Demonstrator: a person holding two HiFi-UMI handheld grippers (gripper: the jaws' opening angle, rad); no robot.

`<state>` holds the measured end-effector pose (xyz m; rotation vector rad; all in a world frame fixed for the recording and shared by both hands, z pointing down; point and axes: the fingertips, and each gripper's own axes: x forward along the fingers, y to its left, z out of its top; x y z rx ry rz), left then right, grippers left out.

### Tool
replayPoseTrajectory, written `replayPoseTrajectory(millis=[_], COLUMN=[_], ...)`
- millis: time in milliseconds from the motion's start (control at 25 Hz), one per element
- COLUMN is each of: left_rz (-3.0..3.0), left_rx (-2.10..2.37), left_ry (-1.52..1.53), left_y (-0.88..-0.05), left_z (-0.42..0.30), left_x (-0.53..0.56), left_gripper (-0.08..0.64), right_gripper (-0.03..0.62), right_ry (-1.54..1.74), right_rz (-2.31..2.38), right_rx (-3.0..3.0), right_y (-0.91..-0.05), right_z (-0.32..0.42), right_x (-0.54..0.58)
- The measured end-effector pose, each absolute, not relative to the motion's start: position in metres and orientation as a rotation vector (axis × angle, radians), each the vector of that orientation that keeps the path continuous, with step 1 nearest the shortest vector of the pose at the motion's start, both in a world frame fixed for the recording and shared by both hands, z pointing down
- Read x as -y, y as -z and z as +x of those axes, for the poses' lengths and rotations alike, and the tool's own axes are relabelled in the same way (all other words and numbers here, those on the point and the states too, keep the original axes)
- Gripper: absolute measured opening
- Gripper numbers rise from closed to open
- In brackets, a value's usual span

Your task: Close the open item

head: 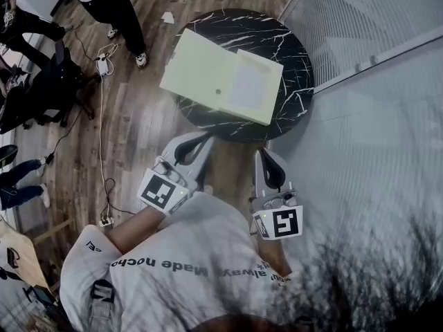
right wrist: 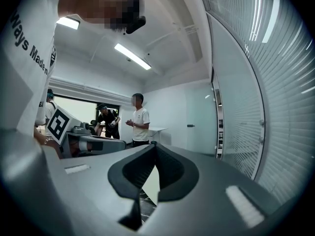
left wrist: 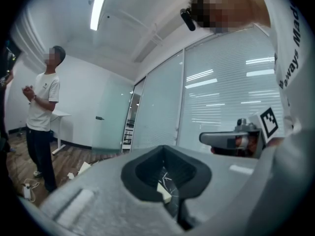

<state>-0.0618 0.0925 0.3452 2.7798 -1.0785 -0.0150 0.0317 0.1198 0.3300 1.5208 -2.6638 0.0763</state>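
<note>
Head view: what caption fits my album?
Left gripper and right gripper, both shut, hover by a black table with an open yellow folder.

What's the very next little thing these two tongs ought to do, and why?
Probably move the left tongs forward toward the open pale case on the black table. Both it and the right tongs are shut, held short of the table, touching nothing; the case lies spread open.

Round black marble table (head: 294,61), standing bystander (head: 114,9), floor cable (head: 101,109), glass partition (head: 360,19)
</note>
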Motion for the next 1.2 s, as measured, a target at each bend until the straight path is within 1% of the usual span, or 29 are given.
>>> replayPoseTrajectory(millis=[280, 480, 800, 1200], left_rz=[2.749, 2.743, 2.767, 2.793], left_rx=[1.087, 1.063, 1.017, 1.036], left_ry=[0.003, 0.008, -0.014, -0.043], left_y=[-0.352, -0.356, -0.362, -0.362], left_z=[-0.088, -0.095, -0.088, -0.065], left_x=[0.006, 0.054, 0.093, 0.108], left_gripper=[0.003, 0.003, 0.003, 0.003], right_gripper=[0.001, 0.001, 0.001, 0.001], right_ry=[-0.085, -0.076, -0.071, -0.050], right_rz=[1.488, 1.507, 1.573, 1.586], right_rx=[2.643, 2.626, 2.592, 2.602], right_y=[-0.331, -0.332, -0.337, -0.335], right_z=[0.007, -0.001, 0.009, 0.033], right_x=[-0.016, 0.032, 0.067, 0.082])
